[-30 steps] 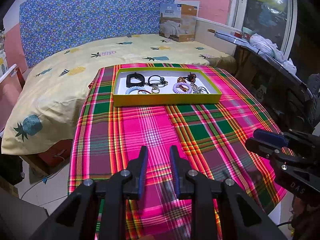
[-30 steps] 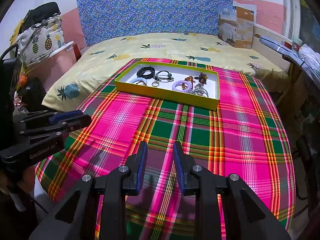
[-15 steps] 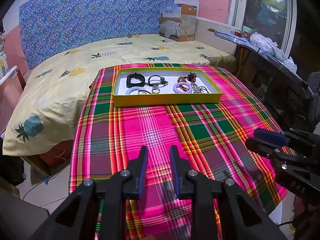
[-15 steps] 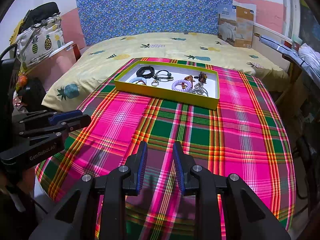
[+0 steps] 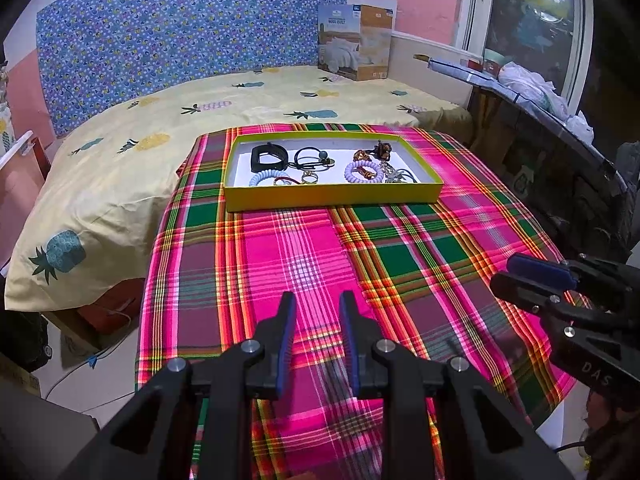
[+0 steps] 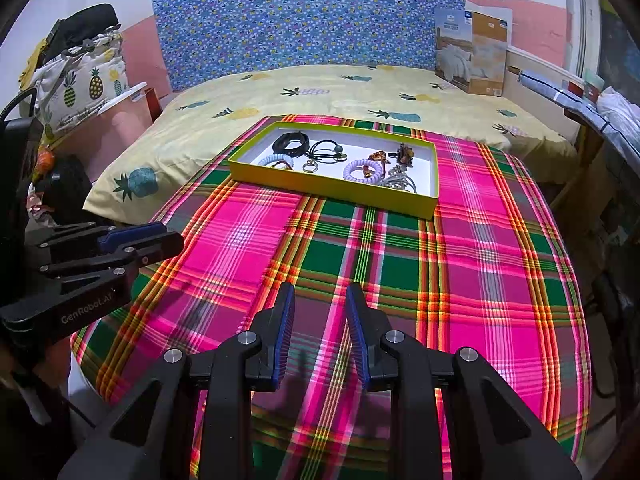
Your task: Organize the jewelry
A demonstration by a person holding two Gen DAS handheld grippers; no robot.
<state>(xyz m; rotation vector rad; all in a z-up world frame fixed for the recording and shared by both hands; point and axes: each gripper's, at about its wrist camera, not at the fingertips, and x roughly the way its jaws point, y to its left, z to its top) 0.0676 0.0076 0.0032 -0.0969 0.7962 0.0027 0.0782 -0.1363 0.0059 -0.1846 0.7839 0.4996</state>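
Hovering over the near edge of the plaid cloth [image 5: 304, 248], the left gripper [image 5: 317, 308] has its jaws a narrow gap apart with nothing between them, and the right gripper [image 6: 320, 300] beside it shows the same narrow, empty gap. Well ahead of both, at the cloth's far end, sits the yellow tray [image 5: 332, 196]: black band [image 5: 267, 157] at left, dark hair ties [image 5: 314, 158] mid, lilac coil [image 5: 362, 171] and tangled trinkets [image 5: 394, 174] at right.
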